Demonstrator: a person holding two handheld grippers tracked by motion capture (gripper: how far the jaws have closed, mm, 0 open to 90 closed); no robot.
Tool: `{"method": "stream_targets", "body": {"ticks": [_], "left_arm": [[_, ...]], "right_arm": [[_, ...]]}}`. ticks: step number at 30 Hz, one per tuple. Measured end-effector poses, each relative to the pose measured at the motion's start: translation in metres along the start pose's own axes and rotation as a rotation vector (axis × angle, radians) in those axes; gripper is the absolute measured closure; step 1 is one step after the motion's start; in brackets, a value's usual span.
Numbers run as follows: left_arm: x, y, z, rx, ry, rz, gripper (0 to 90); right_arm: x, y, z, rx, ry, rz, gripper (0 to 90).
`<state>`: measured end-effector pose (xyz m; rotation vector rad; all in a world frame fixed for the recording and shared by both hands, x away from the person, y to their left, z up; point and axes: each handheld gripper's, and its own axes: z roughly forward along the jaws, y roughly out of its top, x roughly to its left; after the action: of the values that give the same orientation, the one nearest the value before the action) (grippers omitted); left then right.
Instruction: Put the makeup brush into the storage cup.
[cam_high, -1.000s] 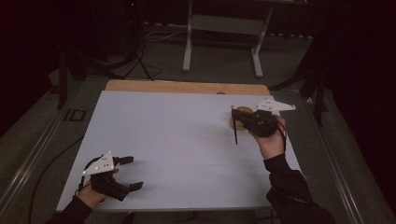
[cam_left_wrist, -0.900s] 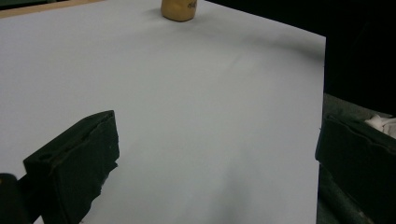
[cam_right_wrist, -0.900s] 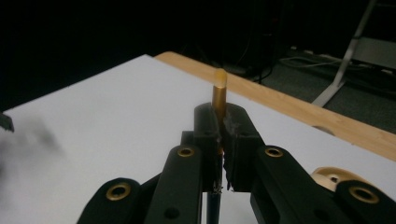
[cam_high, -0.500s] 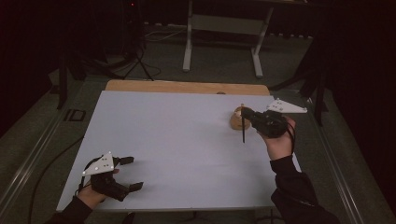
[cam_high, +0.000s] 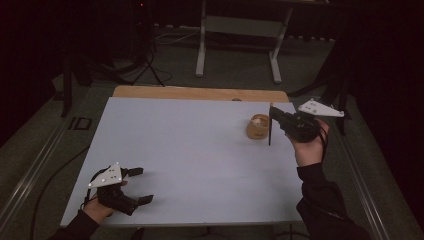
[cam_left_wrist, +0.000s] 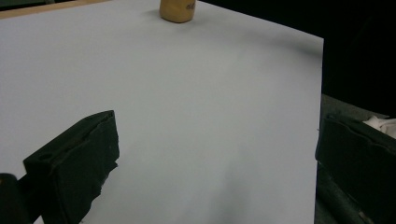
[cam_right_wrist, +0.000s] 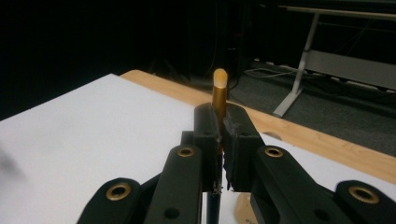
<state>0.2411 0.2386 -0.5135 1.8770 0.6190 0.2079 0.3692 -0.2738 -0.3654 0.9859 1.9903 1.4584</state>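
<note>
My right gripper (cam_high: 273, 116) is held above the table's right side, shut on a thin pencil-like stick (cam_high: 269, 131) that hangs upright. In the right gripper view the stick's gold end with a pale tip (cam_right_wrist: 219, 88) pokes up between the shut jaws of the right gripper (cam_right_wrist: 221, 127). A small tan wooden cup (cam_high: 257, 128) with something white inside stands just left of the stick; the cup (cam_left_wrist: 176, 10) also appears far off in the left gripper view. My left gripper (cam_high: 142, 185) rests near the front left corner, open and with nothing in it (cam_left_wrist: 215, 154).
The white tabletop (cam_high: 190, 150) spreads between the two grippers, with a wooden strip (cam_high: 200, 93) along its far edge. Beyond the table stands a metal frame (cam_high: 237, 30) on a dark floor.
My right gripper has carried the stick to the right, off the cup, which now shows fully. The left gripper has stayed put.
</note>
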Motion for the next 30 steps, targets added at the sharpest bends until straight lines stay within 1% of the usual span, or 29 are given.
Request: {"method": "stream_targets", "body": {"ticks": [1, 2, 12, 19, 26, 30], "left_arm": [[0.0, 0.0, 0.0, 0.001, 0.0, 0.001, 0.4], [0.0, 0.0, 0.0, -0.001, -0.001, -0.001, 0.4], [0.0, -0.001, 0.0, -0.002, -0.003, -0.004, 0.3], [0.0, -0.001, 0.0, -0.002, -0.003, -0.004, 0.4], [0.0, -0.001, 0.0, -0.001, -0.003, -0.003, 0.4], [0.0, -0.001, 0.0, 0.005, -0.004, -0.001, 0.4]], "right_arm": [[-0.001, 0.002, -0.001, -0.006, -0.002, 0.0, 84.6], [-0.002, 0.009, -0.002, -0.016, -0.013, -0.004, 84.6], [-0.012, 0.033, -0.001, -0.063, -0.048, 0.0, 84.7], [-0.02, 0.042, 0.004, -0.081, -0.06, 0.017, 84.7], [-0.026, 0.048, 0.012, -0.093, -0.082, 0.018, 84.6], [-0.03, 0.051, 0.017, -0.099, -0.084, 0.017, 84.6]]}}
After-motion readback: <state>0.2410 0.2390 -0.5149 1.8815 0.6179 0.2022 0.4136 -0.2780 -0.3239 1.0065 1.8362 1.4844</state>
